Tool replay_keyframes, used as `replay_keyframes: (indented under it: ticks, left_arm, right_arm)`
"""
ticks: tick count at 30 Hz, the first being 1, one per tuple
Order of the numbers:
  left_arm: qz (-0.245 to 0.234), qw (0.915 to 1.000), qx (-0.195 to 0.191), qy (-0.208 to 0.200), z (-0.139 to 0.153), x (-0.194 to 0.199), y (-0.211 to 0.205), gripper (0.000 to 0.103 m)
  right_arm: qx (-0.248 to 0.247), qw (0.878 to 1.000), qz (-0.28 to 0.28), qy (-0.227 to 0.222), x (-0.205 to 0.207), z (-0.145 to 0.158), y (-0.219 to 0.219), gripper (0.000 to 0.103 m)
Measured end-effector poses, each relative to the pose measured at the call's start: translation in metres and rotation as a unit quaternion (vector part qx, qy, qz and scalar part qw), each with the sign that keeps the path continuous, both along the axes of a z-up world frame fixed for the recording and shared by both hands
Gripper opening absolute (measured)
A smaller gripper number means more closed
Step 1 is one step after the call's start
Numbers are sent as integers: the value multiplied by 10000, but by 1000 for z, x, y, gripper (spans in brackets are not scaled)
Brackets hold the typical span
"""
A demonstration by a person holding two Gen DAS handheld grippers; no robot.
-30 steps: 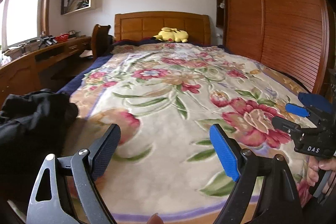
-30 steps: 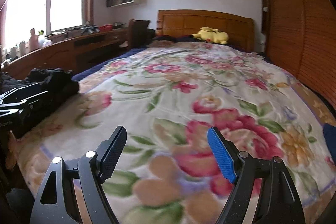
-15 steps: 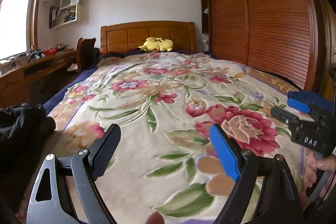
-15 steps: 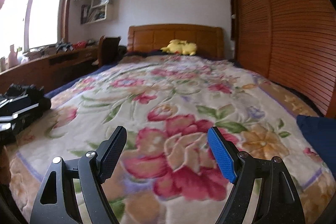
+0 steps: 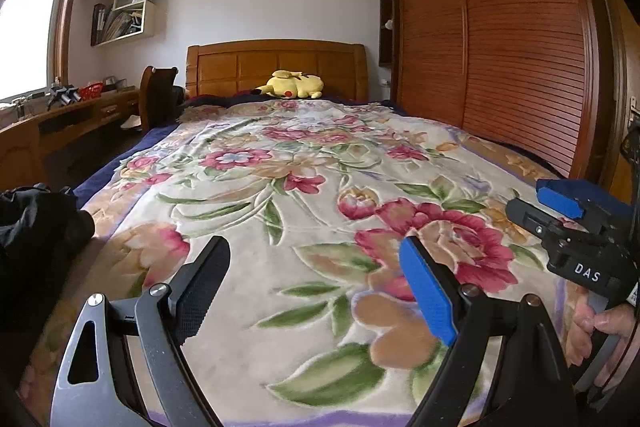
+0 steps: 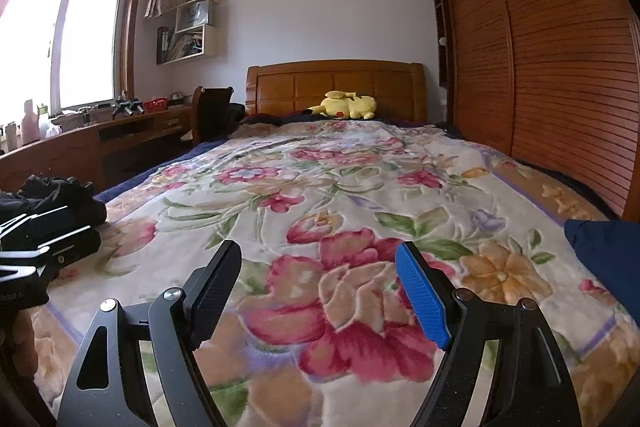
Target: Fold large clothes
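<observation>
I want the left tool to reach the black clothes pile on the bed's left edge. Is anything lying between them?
Nothing visible does. The left tool is open and empty over the floral blanket, and the black clothes pile lies off to its left with only bare blanket between.

A home bedroom: a bed [image 5: 312, 187] with wooden headboard [image 5: 276, 65], slatted wardrobe [image 5: 500, 39] and desk [image 6: 100, 143].

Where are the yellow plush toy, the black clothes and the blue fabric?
yellow plush toy [image 6: 350, 105]: right wrist view, middle of its body.
black clothes [image 5: 36, 223]: left wrist view, top of the heap.
blue fabric [image 6: 608, 251]: right wrist view, its visible middle.
</observation>
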State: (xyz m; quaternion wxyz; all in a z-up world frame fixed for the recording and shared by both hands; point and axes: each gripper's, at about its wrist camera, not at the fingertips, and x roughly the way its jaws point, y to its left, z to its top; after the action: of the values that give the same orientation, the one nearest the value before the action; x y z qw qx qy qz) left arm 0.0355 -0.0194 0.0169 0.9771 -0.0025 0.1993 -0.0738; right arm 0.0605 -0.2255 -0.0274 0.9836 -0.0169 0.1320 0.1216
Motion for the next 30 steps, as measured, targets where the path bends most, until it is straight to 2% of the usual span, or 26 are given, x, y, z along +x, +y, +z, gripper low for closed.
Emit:
replay_keyframes:
  ticks: [30]
  left_arm:
    - [93,10000,-16,-13,-1,0,9,87]
  right_arm:
    - [-155,9998,103,-44,9,0,-6,81]
